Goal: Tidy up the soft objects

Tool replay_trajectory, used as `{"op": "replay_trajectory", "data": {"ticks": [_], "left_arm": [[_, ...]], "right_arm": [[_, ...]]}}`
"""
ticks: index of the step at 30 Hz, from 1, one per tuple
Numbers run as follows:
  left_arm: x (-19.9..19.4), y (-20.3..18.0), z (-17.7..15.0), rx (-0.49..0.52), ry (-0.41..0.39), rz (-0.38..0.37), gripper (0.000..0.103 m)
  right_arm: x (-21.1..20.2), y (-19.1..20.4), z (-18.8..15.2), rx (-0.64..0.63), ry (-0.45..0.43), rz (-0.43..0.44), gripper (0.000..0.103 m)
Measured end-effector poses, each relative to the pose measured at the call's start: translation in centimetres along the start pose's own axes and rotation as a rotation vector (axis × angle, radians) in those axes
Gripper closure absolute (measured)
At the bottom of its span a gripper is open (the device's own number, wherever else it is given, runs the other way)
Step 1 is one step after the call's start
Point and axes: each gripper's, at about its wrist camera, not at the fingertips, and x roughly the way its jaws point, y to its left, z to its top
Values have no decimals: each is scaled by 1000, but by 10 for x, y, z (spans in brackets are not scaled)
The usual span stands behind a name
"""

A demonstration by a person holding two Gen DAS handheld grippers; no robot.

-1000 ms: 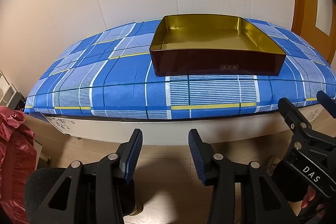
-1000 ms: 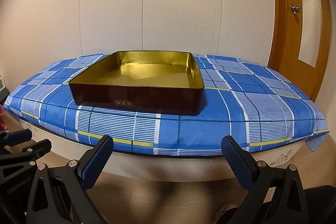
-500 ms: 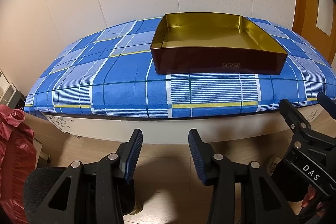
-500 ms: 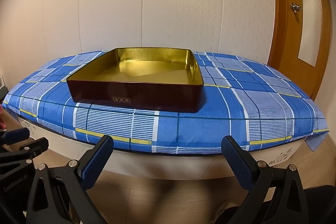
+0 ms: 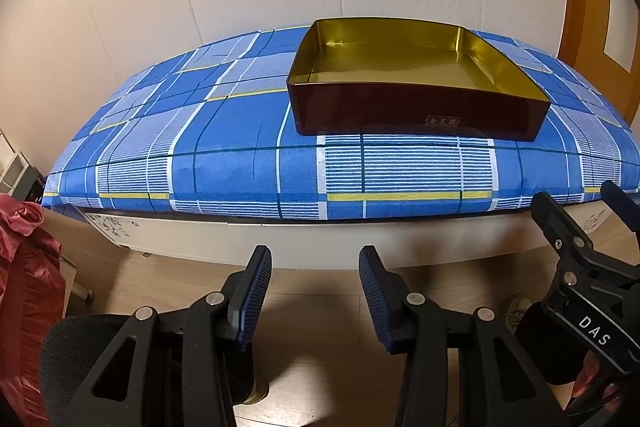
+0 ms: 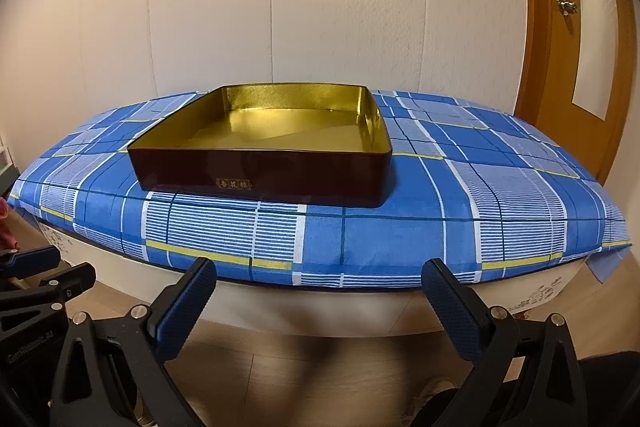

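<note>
Trouble here starts with the fact that no soft object lies on the bench (image 5: pixel 256 151), a low white surface under a blue plaid cloth with white and yellow stripes. The only soft thing in view is the crumpled red fabric (image 5: pixel 24 291) at the far left of the left wrist view, off the bench and below its left corner. Your left tool (image 5: pixel 315 291) hangs in front of the bench's near edge with its blue ribbed pads narrowly apart and nothing between them. Your right tool (image 6: pixel 320 301) hangs in front of the same edge, its pads spread wide, also empty.

The shallow square tin tray, dark red outside and gold inside (image 6: pixel 260 171), sits toward the back of the bench, a little right of its middle, and holds nothing. It looks like the likely destination, though that is a judgement.

Risks as I read them:
- The left tool's narrow gap may push the red fabric away rather than take it in; open it before you reach.
- The fabric looks glossy and loose, so a pinch on one fold may let the rest trail and snag the bench's near edge.
- The tray seems light; a dragged load could shove it across the cloth.
- The two tools are close together, and crossing paths could knock them.
</note>
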Motion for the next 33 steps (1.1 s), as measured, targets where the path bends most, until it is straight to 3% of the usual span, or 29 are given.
{"op": "replay_trajectory", "data": {"ticks": [10,19,24,33], "left_arm": [[3,2,0,-12,21,-10,57],[19,18,-4,-90,95,-77,57],[30,26,-10,-136,143,-201,57],[58,47,-22,-264,280,-371,57]], "right_arm": [[4,3,-2,-6,28,24,0],[29,12,-14,-34,158,97,0],[42,36,-30,-224,207,97,0],[105,58,-87,-605,481,72,0]]}}
